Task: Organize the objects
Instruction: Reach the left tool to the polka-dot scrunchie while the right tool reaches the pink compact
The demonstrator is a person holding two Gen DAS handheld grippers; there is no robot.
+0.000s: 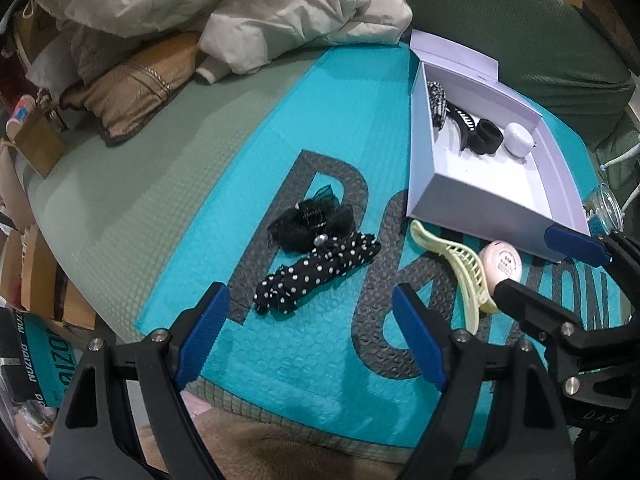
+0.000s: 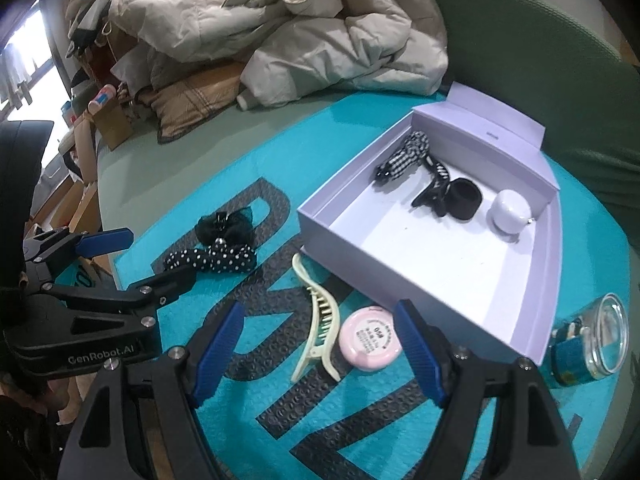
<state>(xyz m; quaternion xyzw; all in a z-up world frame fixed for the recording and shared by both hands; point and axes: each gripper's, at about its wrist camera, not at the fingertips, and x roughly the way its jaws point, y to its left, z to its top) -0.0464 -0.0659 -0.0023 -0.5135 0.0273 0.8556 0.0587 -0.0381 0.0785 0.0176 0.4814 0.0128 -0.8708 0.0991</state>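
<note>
Two claws are hanging over a teal padded mat (image 1: 256, 184) with big dark letters on it. The left gripper (image 1: 312, 332) is standing wide, with nothing between its blue fingers (image 1: 204, 332). The right gripper (image 2: 320, 352) is standing wide too, and it is holding nothing. Below and between its fingers (image 2: 218, 350) are lying a pale yellow hair clip (image 2: 316, 332) and a round pink tin (image 2: 370, 338), just beside each other on the mat. A black hair tie with white dots (image 1: 316, 272) is lying in the middle of the mat, in front of the left gripper, and a fluffy black bow (image 1: 312, 216) is touching its far end. A light purple box (image 2: 332, 236) is sitting open on the mat, just past the clip and tin. Inside it, at the far end, are resting a checked hair tie (image 2: 404, 156), a black claw clip (image 2: 434, 196), a black band (image 2: 464, 198) and a small white case (image 2: 510, 210). A glass jar (image 2: 592, 344) is lying on its side near the box corner. A puffy cream coat (image 2: 280, 28) is piled up behind the mat.
</note>
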